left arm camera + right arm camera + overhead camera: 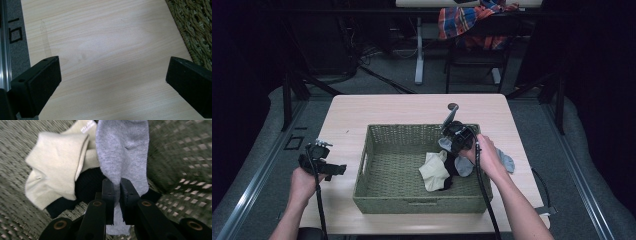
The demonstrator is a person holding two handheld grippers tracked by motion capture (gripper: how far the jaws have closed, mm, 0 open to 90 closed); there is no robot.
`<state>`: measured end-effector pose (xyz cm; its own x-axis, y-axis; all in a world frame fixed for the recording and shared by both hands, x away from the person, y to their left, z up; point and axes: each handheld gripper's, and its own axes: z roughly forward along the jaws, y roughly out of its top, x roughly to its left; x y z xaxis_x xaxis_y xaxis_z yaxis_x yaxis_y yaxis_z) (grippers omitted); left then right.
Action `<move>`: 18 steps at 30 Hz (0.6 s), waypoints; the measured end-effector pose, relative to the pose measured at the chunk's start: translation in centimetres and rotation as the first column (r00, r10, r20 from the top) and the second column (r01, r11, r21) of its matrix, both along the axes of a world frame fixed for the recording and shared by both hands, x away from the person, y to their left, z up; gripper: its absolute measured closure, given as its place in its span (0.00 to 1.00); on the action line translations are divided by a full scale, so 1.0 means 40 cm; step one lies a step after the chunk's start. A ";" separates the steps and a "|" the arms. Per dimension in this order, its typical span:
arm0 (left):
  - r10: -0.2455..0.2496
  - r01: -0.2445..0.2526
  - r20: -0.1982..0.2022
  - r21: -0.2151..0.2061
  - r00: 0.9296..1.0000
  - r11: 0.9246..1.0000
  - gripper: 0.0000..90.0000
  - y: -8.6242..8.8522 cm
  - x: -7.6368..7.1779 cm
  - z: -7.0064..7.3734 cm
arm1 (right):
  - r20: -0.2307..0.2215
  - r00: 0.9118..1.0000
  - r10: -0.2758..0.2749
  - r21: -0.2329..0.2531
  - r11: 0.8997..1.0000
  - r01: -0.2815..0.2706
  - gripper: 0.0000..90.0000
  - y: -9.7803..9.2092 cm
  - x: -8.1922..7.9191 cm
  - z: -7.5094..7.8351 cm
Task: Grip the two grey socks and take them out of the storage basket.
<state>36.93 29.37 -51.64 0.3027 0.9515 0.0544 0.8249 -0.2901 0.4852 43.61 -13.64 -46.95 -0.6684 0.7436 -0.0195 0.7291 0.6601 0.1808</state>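
Work in hand: the right gripper [115,195] is handling a grey sock [122,152] over the woven basket [377,131], either lifting it out or lowering it in; the frames do not settle which.
Right gripper: jaws closed tight on a fold of the grey sock, with fabric pinched between them and more cloth hanging below, as the right gripper view shows. In the high view it sits above the basket's right half [458,136].
Left gripper: jaws spread wide and holding nothing [112,75], hovering over bare table [105,37] just left of the basket wall. In the high view it is well apart from the socks [319,160].
Grey sock, position: clamped in the right gripper, draped partly across the basket's right rim in the high view [507,161].
Other contents: a cream sock [57,167] and a black sock [87,185] lie bunched on the basket floor, touching each other and directly under the grey one.
Risk 1: the grip takes only a thin fold; a quick swing could let the cloth slide free, in my judgement.
Risk 2: the trailing part may snag on the woven rim and drag.
Risk 3: the cream sock lies against the grey sock and could be pulled along.
Image quality: basket weave is blurred in the right gripper view, so fine contact cannot be told.
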 end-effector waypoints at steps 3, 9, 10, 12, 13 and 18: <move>0.001 -0.001 0.000 0.001 1.000 1.000 0.00 0.000 0.000 0.000 | 0.011 1.000 0.001 0.011 1.000 -0.002 0.92 -0.007 -0.009 0.036; -0.003 0.003 -0.002 0.003 1.000 1.000 0.00 -0.001 -0.001 0.000 | 0.039 0.999 0.003 0.055 0.998 -0.005 0.92 -0.022 -0.026 0.090; -0.003 0.003 -0.002 0.003 1.000 1.000 0.00 -0.001 -0.001 0.000 | 0.047 0.999 0.001 0.059 0.998 -0.004 0.92 -0.027 -0.030 0.100; 0.002 -0.002 0.000 0.002 1.000 1.000 0.00 -0.001 -0.001 0.000 | 0.058 0.998 -0.003 0.076 0.997 -0.001 0.92 -0.033 -0.037 0.116; 0.002 -0.002 -0.001 0.003 1.000 1.000 0.00 0.000 -0.001 0.000 | 0.055 0.998 -0.003 0.082 0.997 -0.001 0.92 -0.036 -0.039 0.125; 0.003 -0.003 -0.001 0.004 1.000 1.000 0.00 -0.001 -0.001 0.000 | 0.102 0.995 -0.013 0.111 0.994 0.002 0.92 -0.049 -0.057 0.167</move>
<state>36.89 29.32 -51.62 0.3001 0.9521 0.0580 0.8261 -0.2898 0.4834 41.34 -15.61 -40.27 -0.6614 0.7500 -0.0046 0.7080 0.6264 0.3260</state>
